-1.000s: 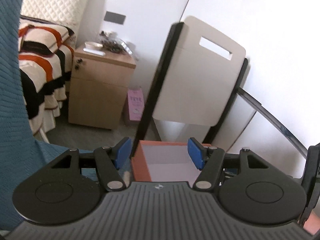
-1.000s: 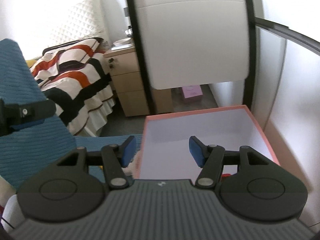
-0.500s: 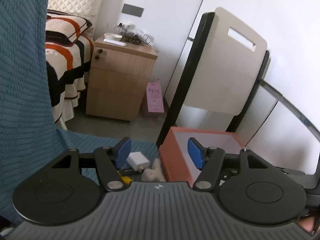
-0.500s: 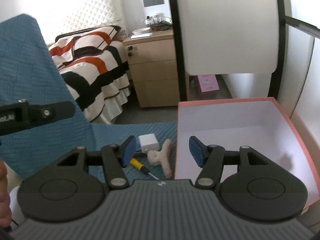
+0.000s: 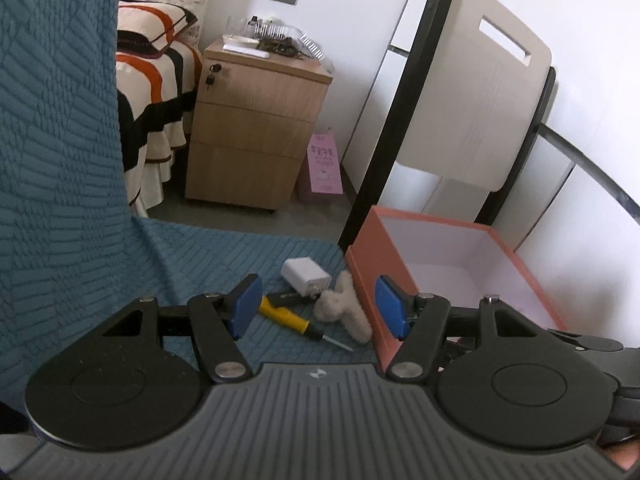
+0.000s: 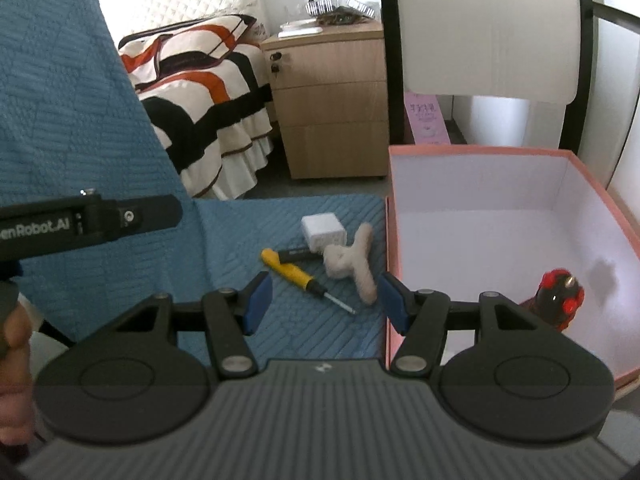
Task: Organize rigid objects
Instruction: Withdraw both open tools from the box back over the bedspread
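Note:
A yellow-handled screwdriver [image 5: 289, 317] [image 6: 298, 272], a white charger block [image 5: 306, 274] [image 6: 323, 231], a small black stick [image 6: 295, 255] and a beige fuzzy toy [image 5: 345, 306] [image 6: 352, 264] lie on the blue quilted cover, left of an open salmon box [image 5: 366, 268] [image 6: 472, 154]. A red-and-black object [image 6: 558, 298] sits inside the box. My left gripper [image 5: 316, 306] is open and empty above the items. My right gripper [image 6: 326, 300] is open and empty, just short of the screwdriver tip.
A blue-covered seat back [image 5: 56, 120] rises at left. Beyond stand a wooden nightstand [image 5: 256, 124] [image 6: 332, 100], a striped bed [image 6: 192, 92], a pink bag [image 5: 324, 164] and a folded white table [image 5: 476, 92] leaning on the wall.
Both grippers have pulled back and tilted down. The screwdriver, charger and toy beside the box have come into view; both stay open.

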